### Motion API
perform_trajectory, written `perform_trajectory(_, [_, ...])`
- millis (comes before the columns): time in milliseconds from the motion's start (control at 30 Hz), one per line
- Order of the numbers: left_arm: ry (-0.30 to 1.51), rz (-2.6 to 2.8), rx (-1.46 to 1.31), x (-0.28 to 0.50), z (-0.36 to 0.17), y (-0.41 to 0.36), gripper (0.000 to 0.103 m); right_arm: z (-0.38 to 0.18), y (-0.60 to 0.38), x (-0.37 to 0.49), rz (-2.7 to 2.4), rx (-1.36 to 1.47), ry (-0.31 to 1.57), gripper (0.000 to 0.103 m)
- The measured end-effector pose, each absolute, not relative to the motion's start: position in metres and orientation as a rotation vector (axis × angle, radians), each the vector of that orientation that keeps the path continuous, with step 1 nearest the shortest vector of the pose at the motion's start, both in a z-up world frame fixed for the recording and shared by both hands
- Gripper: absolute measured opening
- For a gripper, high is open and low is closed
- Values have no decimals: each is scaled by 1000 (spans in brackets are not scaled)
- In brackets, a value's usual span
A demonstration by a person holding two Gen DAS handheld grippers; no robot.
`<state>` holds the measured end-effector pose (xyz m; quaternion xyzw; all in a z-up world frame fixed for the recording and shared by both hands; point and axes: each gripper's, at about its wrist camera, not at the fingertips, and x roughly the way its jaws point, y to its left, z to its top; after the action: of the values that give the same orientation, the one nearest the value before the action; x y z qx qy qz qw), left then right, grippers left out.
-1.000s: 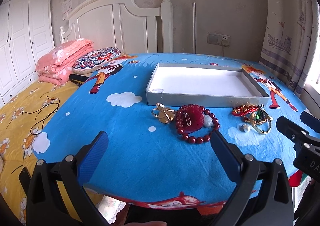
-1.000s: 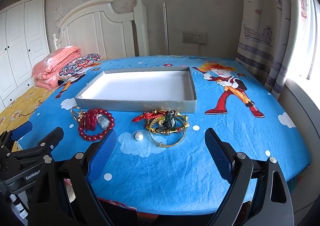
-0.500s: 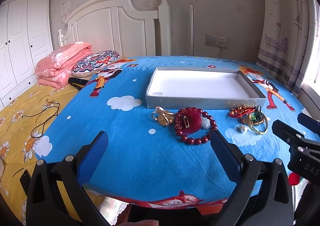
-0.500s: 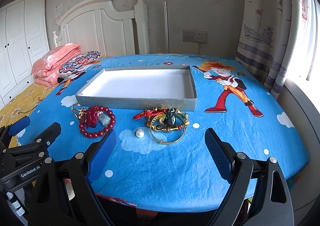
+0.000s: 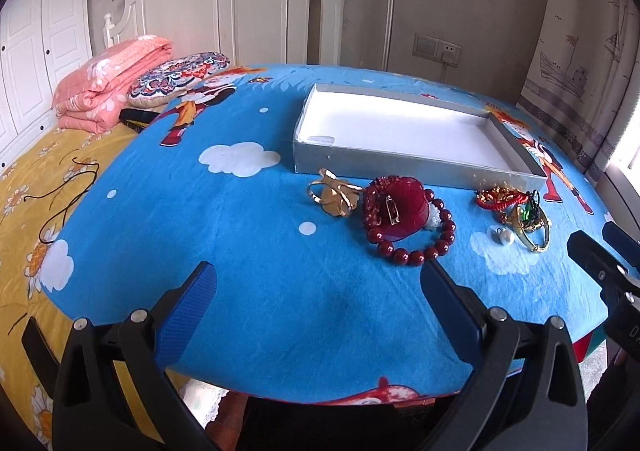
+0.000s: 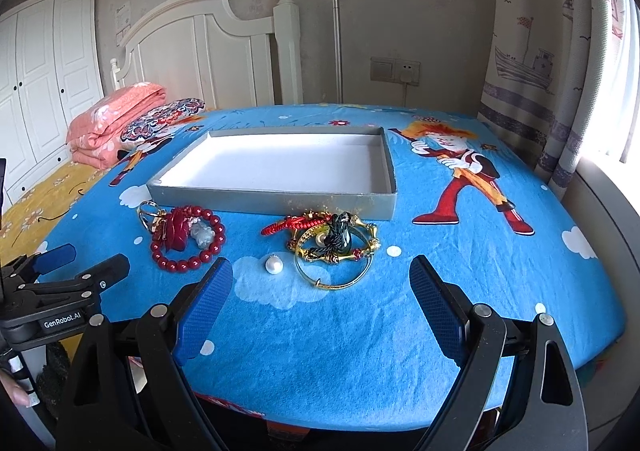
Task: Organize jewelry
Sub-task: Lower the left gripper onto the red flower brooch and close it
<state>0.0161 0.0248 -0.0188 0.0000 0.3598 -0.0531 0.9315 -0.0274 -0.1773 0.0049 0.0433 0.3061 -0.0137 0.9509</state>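
Tabletop (image 6: 460, 291) in blue cartoon cloth carries everything; grey tray (image 6: 276, 198) sits mid-table toward the far edge; your left gripper (image 5: 316, 291) and right gripper (image 6: 320, 283) both hover at the near edge, jaws spread, holding nothing; red bead bracelet (image 5: 416, 251) lies just before the tray's near wall; gold bangle (image 6: 340, 279) to its right; pearl (image 6: 274, 264) between them.

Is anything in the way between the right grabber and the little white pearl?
Nothing visible. The right gripper is open, and only bare blue cloth lies between it and the pearl. The gold bangle sits just beside the pearl, not in front of it.
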Motion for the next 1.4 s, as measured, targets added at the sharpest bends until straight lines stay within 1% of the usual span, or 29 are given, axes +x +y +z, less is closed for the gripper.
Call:
perform_trajectory(33, [737, -122, 3, 20, -21, 23, 98, 2, -179, -24, -29, 97, 634, 84])
perform_trajectory(100, [741, -144, 5, 26, -25, 20, 98, -1, -186, -20, -30, 131, 638, 79])
perform_trajectory(267, [659, -119, 40, 30, -26, 5, 98, -7, -198, -10, -42, 174, 636, 79])
perform_trajectory(433, [649, -172, 53, 45, -23, -15, 98, -13, -203, 1, -48, 184, 654, 80])
perform_trajectory(567, [664, -167, 65, 61, -31, -28, 98, -17, -203, 6, -47, 164, 660, 80])
perform_trajectory(667, [641, -154, 86, 63, -33, -33, 97, -18, -204, 11, -35, 160, 666, 79])
perform_trajectory(700, [634, -151, 88, 63, -32, -35, 97, -19, -205, 13, -29, 159, 670, 76])
perform_trajectory(733, [633, -156, 90, 63, -32, -36, 93, -19, -205, 15, -22, 159, 673, 75])
perform_trajectory(767, [636, -164, 91, 64, -32, -37, 85, -20, -206, 17, -17, 159, 676, 71])
perform_trajectory(800, [641, -169, 92, 64, -32, -38, 81, -20, -206, 19, -13, 160, 679, 69])
perform_trajectory(867, [659, -196, 76, 66, -32, -39, 66, -21, -207, 22, -12, 162, 684, 66])
perform_trajectory(1000, [662, -201, 95, 66, -35, -44, 55, -19, -204, 27, 0, 153, 690, 61])
perform_trajectory(1033, [658, -194, 106, 66, -36, -46, 51, -19, -202, 28, 8, 150, 693, 61])
perform_trajectory(1100, [649, -176, 112, 66, -37, -44, 37, -19, -198, 30, 18, 145, 695, 61])
perform_trajectory(1133, [641, -184, 99, 65, -36, -41, 34, -20, -196, 31, 21, 144, 698, 60])
perform_trajectory(1167, [633, -194, 85, 64, -33, -38, 27, -20, -195, 32, 25, 144, 702, 59])
perform_trajectory(1200, [628, -205, 75, 63, -31, -35, 27, -21, -193, 32, 27, 143, 706, 57])
perform_trajectory(1400, [627, -229, 15, 55, -22, -17, 26, -20, -186, 32, 49, 143, 708, 55])
